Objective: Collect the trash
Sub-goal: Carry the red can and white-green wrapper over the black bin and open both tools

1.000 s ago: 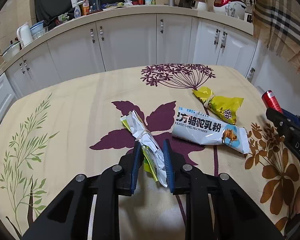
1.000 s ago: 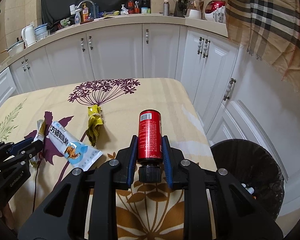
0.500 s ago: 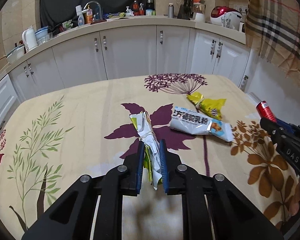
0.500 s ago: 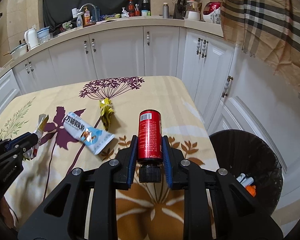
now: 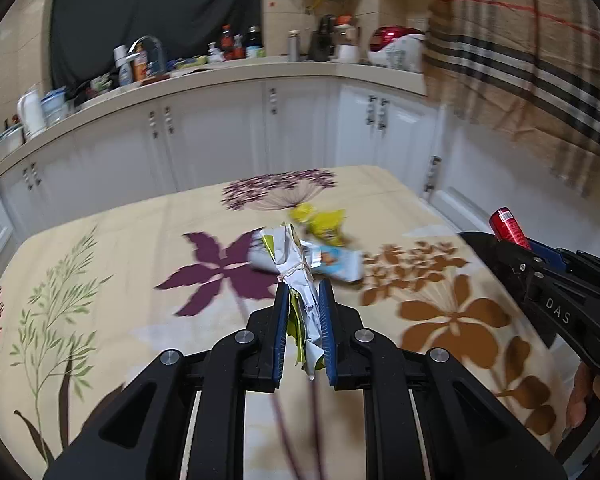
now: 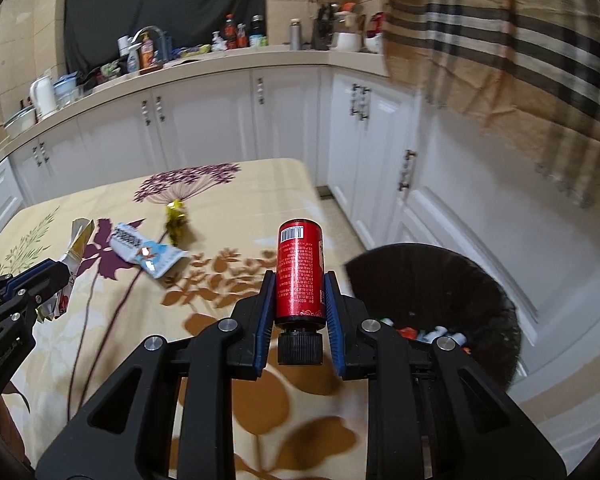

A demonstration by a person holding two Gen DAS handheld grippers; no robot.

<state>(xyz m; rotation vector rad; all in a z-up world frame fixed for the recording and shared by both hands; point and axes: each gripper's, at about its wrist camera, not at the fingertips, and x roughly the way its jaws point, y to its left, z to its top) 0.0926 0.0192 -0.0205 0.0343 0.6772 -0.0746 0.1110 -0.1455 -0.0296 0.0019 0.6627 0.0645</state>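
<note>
My left gripper (image 5: 304,292) is shut on a crumpled white and green wrapper tied with string (image 5: 296,276), held above the floral tablecloth (image 5: 120,280). My right gripper (image 6: 300,280) is shut on a red bottle with a black cap (image 6: 300,272), bottom end pointing away. On the cloth lie a white and blue milk powder packet (image 6: 146,250) and a yellow wrapper (image 6: 176,218). A black mesh trash bin (image 6: 440,280) with rubbish inside stands on the floor just right of the table, to the right of the red bottle. The right gripper and bottle (image 5: 508,228) show at the right edge of the left wrist view.
White cabinets (image 6: 204,120) run behind the table under a cluttered counter (image 6: 180,60) with bottles and a kettle. A plaid cloth (image 6: 500,40) hangs at the upper right. A narrow strip of floor (image 6: 340,216) lies between table and cabinets. A person's hand (image 5: 588,392) holds the right gripper.
The left gripper closed tighter on the tied wrapper and lifted it off the cloth toward the right. The right gripper carried the red bottle rightward, bringing the bin closer.
</note>
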